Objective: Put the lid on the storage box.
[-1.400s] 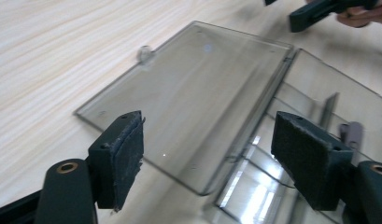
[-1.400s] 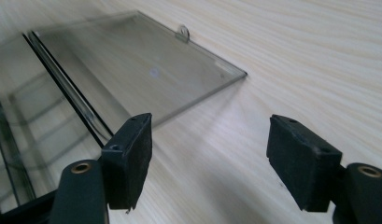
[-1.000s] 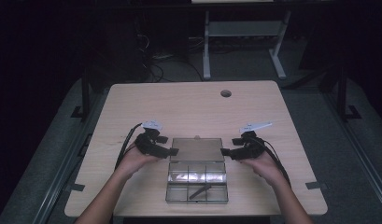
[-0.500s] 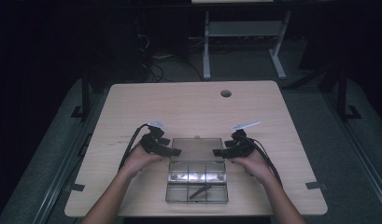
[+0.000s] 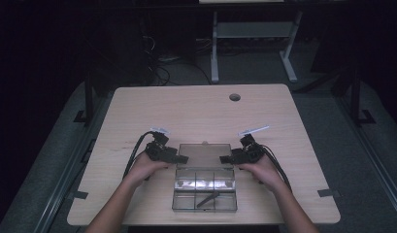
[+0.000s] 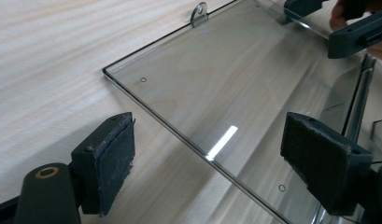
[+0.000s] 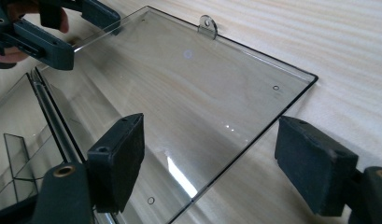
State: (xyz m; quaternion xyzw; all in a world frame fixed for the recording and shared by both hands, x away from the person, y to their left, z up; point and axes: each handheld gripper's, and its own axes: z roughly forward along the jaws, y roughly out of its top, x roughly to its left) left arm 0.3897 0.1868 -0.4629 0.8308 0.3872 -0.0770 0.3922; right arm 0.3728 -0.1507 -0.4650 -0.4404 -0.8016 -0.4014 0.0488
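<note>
Clear compartment box (image 5: 205, 188) sat at the near edge of the table (image 5: 196, 111), lid (image 5: 204, 155) folded back flat on the wood. Left gripper (image 5: 180, 158) and right gripper (image 5: 225, 158) each straddled a lid side edge, jaws spread, pads (image 6: 112, 154) off the plastic. Dark tool (image 5: 206, 198) lay in a front compartment.

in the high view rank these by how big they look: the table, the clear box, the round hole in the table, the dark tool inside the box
1. table
2. clear box, lid open
3. dark tool
4. round hole, though it lies farther from the camera than the tool, so those two are less sure.
</note>
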